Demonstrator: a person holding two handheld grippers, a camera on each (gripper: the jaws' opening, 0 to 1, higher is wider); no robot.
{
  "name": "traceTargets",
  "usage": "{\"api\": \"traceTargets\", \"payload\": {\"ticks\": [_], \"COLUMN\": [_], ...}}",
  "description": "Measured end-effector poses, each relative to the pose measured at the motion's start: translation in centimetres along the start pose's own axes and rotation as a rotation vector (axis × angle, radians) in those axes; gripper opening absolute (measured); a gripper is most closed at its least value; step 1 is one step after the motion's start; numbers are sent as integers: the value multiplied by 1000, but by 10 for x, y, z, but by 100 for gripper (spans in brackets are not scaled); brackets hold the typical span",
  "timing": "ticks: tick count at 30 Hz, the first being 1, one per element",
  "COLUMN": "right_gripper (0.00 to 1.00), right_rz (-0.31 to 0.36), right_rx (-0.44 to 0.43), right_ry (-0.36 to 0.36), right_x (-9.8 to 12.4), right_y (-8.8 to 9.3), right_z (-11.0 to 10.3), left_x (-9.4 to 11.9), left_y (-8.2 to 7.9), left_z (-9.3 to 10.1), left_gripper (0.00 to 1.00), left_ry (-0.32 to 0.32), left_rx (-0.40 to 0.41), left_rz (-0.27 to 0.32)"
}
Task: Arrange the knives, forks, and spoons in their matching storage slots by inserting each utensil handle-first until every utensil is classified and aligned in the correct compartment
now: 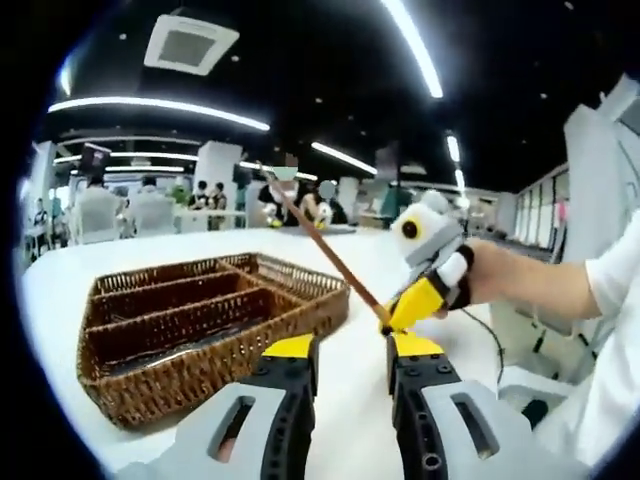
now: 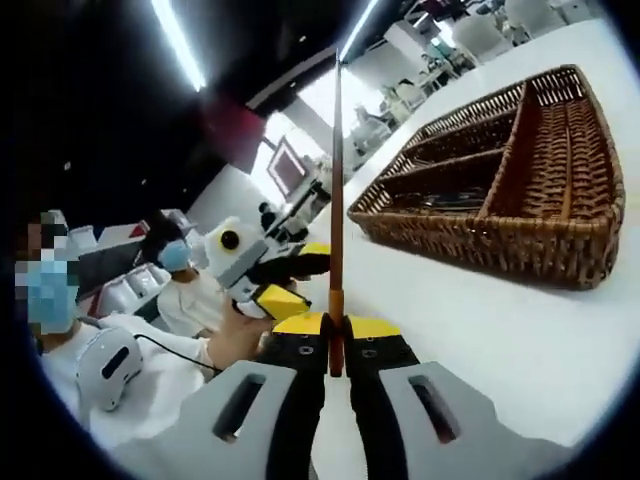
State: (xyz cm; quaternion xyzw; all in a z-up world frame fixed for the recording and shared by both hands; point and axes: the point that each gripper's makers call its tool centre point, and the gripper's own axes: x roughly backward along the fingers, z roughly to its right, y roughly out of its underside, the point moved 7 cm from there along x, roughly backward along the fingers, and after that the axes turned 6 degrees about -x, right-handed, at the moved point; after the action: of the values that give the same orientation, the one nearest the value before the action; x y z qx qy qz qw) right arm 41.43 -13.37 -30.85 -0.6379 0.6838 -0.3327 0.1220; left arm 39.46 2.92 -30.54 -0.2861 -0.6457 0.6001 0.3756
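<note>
The right gripper (image 2: 336, 328) has its two yellow-tipped jaws pressed together on a long, thin utensil with a reddish-brown handle (image 2: 336, 200); in the right gripper view the stick rises straight toward twelve o'clock from between the jaws, and its far end is too thin and blurred to say whether it is a knife, fork or spoon. In the left gripper view the same utensil (image 1: 325, 245) slants from the right gripper (image 1: 398, 318) at three o'clock up toward eleven o'clock, its free end in the air above the table. The left gripper (image 1: 351, 352) has its jaws parted with a clear gap and nothing between them. The wicker basket (image 2: 500, 235) with long divided compartments lies toward one to two o'clock of the held utensil in the right gripper view, near but apart from it, and a few dark utensils seem to lie in one slot. In the left gripper view the basket (image 1: 130, 385) sits at nine o'clock. The utensil's long axis looks to run across the slots rather than along them, so it probably needs turning before going in; the right gripper is the one placed to do it. A white table (image 2: 520, 340) carries the basket, with seated people beyond.
</note>
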Motion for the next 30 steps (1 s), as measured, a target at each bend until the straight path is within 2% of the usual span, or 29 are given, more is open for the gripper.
{"api": "traceTargets", "payload": {"ticks": [5, 6, 8, 10, 14, 19, 20, 22, 23, 24, 25, 27, 30], "right_gripper": [6, 6, 6, 6, 6, 6, 6, 6, 6, 6, 6, 6, 6], "right_rz": [-38, -58, -63, -90, -124, -173, -201, -211, -220, -262, -252, -282, -318], "right_rx": [-37, -36, -40, -76, -100, -117, -123, -145, -149, -158, -157, -185, -193], "right_ry": [91, 141, 169, 233, 332, 422, 449, 494, 501, 541, 572, 589, 653], "right_x": [16, 21, 26, 35, 43, 44, 42, 41, 41, 41, 41, 36, 33], "right_y": [-16, -20, -29, -41, -59, -81, -88, -100, -101, -104, -109, -114, -119], "right_z": [0, 2, 2, 5, 11, 18, 21, 26, 27, 30, 33, 36, 43], "left_x": [7, 8, 11, 13, 17, 20, 20, 22, 22, 23, 24, 25, 27], "left_y": [2, 3, 4, 5, 6, 8, 9, 11, 11, 12, 13, 13, 14], "left_z": [1, 2, 2, 3, 4, 4, 4, 4, 4, 4, 3, 3, 2], "left_gripper": [27, 27, 27, 27, 27, 27, 27, 27, 27, 27, 27, 27, 27], "left_ry": [-35, -39, -51, -70, -75, -84, -86, -91, -92, -96, -100, -101, -104], "left_rx": [-46, -51, -64, -97, -107, -114, -117, -120, -121, -124, -126, -126, -127], "left_rz": [-6, -4, -4, -16, -10, -8, -12, -16, -17, -18, -20, -17, -23]}}
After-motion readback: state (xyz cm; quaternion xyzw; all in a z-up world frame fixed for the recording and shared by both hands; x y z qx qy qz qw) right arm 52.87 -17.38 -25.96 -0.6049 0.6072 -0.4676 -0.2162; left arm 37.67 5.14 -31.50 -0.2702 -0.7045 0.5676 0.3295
